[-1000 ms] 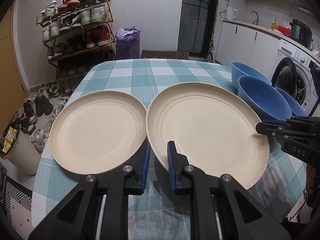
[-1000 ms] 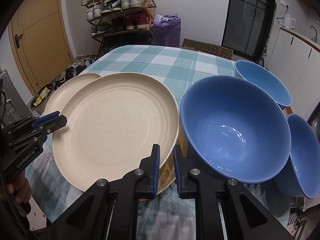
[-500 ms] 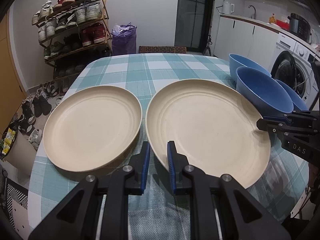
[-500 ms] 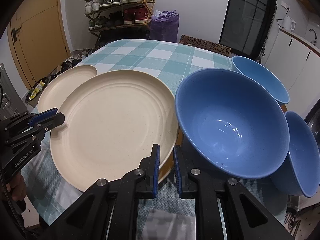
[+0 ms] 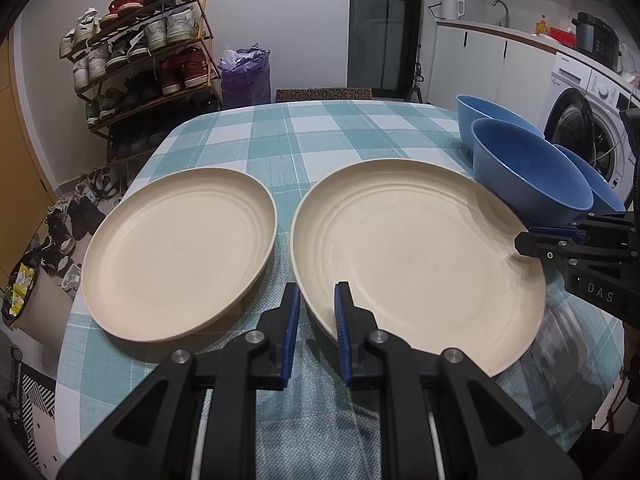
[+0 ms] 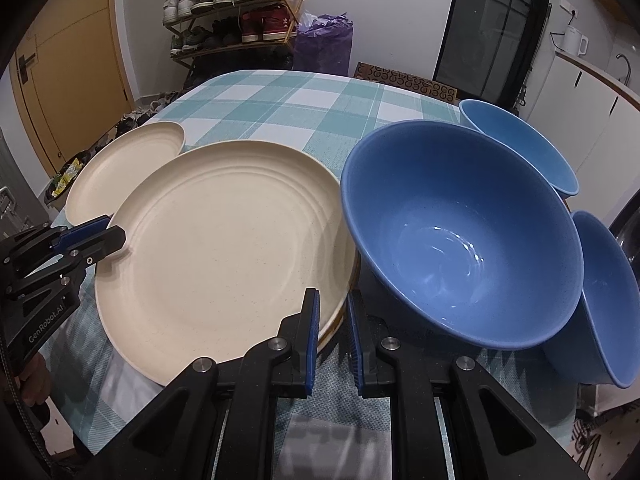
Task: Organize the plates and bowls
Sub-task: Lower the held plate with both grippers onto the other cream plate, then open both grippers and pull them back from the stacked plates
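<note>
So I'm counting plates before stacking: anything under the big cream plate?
A tan rim peeks beneath the cream plate, possibly another plate; the rest is covered.

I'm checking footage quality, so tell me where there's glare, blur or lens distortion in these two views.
Left wrist view: fisheye bends the shoe rack, corners go black, smear on the tablecloth by the held plate. Right wrist view: glints in the big blue bowl, same dark corners, otherwise sharp.

Ahead of the grippers, a laden shoe rack (image 5: pixel 140 52) stands against the white wall, a dark glass door (image 5: pixel 384 28) beside it; washing machine (image 5: pixel 588 120) right, yellow door (image 6: pixel 68 76) left.
</note>
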Tool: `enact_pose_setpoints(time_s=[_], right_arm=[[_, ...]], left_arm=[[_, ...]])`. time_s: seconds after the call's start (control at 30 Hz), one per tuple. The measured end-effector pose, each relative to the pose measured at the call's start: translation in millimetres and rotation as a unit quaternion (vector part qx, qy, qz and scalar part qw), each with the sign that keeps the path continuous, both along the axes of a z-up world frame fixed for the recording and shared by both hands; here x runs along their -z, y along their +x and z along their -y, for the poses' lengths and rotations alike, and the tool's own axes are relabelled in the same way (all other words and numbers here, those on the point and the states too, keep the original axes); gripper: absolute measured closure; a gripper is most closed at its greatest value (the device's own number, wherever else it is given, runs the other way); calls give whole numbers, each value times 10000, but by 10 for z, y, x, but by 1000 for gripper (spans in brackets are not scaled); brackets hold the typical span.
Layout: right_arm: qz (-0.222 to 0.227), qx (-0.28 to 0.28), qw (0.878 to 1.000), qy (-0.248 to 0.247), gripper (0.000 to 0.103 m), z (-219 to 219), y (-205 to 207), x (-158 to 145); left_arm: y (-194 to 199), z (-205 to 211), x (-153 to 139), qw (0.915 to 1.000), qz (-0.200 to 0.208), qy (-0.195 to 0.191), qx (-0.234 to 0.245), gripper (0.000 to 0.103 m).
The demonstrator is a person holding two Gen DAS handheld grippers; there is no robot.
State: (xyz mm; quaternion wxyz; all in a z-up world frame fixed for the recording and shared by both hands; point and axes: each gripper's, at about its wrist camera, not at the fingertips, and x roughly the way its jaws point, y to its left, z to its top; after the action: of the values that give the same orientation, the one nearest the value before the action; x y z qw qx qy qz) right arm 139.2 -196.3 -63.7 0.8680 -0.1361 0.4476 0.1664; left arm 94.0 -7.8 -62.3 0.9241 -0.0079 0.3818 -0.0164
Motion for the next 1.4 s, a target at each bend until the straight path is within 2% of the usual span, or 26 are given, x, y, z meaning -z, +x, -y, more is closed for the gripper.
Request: enact_pose_setpoints(time_s=[0.33, 0.67, 1.03, 1.17, 1.27, 1.33, 1.4], right_arm=[[-49, 18, 10000, -1, 89, 9, 42, 81], [90, -4, 9999, -78, 89, 3, 9, 138], [43, -23, 10000, -50, 89, 16, 12, 125], [27, -32, 10000, -36, 89, 24, 13, 120], [-52, -73, 9999, 68, 82, 30, 15, 115], [-37, -82, 9999, 85, 76, 29, 6, 102], [-19, -72, 9999, 109, 69, 37, -3, 78]], left_arm=[[8, 73, 63, 9998, -21, 173, 11, 88], [6, 124, 94, 9992, 29, 399, 33, 88], [9, 114, 94, 9993, 5, 363, 62, 86], [23, 91, 111, 9996, -68, 267, 88, 77], [30, 78, 122, 9997, -118, 171, 102, 75], [26, 68, 116, 9997, -148, 136, 108, 71], [15, 32, 92, 9999, -132, 73, 79, 62]])
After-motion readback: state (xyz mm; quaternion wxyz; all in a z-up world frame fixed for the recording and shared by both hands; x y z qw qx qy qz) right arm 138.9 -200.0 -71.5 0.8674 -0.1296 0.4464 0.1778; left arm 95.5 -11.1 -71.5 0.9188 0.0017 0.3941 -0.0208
